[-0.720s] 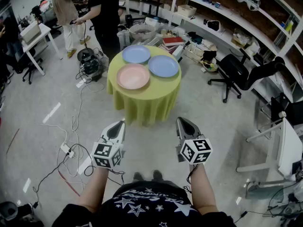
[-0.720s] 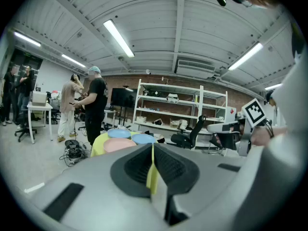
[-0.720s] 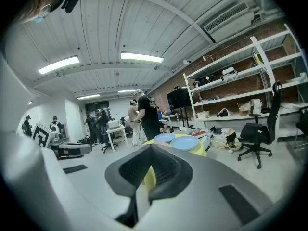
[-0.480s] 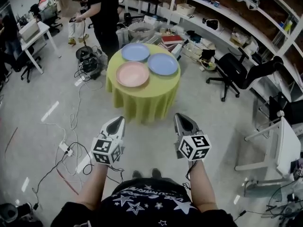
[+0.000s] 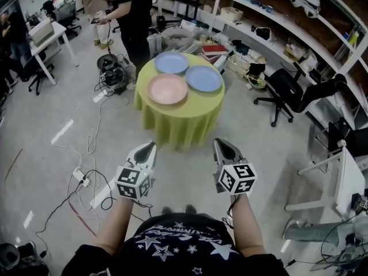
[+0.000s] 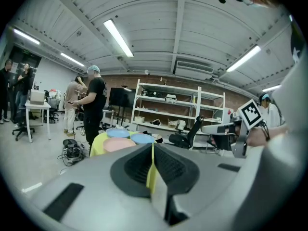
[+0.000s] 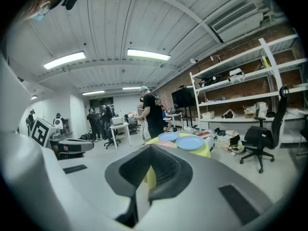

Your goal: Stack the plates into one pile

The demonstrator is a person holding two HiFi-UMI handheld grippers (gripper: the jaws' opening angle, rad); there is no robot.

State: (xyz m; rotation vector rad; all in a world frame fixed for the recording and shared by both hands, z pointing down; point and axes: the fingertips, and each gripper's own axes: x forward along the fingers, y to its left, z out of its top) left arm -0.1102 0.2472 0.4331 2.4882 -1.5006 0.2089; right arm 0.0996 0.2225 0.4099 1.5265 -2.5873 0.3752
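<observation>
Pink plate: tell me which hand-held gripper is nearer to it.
Left. The left hand-held gripper is short of the table, almost in line with the pink plate; the right hand-held gripper is as far back but off to its right.

The top edge cropped the bystander (image 5: 135,22) at eleven o'clock; the right gripper view's jaws mostly hid the pink plate (image 7: 165,144).

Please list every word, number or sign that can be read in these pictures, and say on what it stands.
No text is readable.
Black shirt: print among stars, too blurred to read.
Left gripper and right gripper: marker squares only, no letters.
Shelves: labels, if any, too small to read.
</observation>
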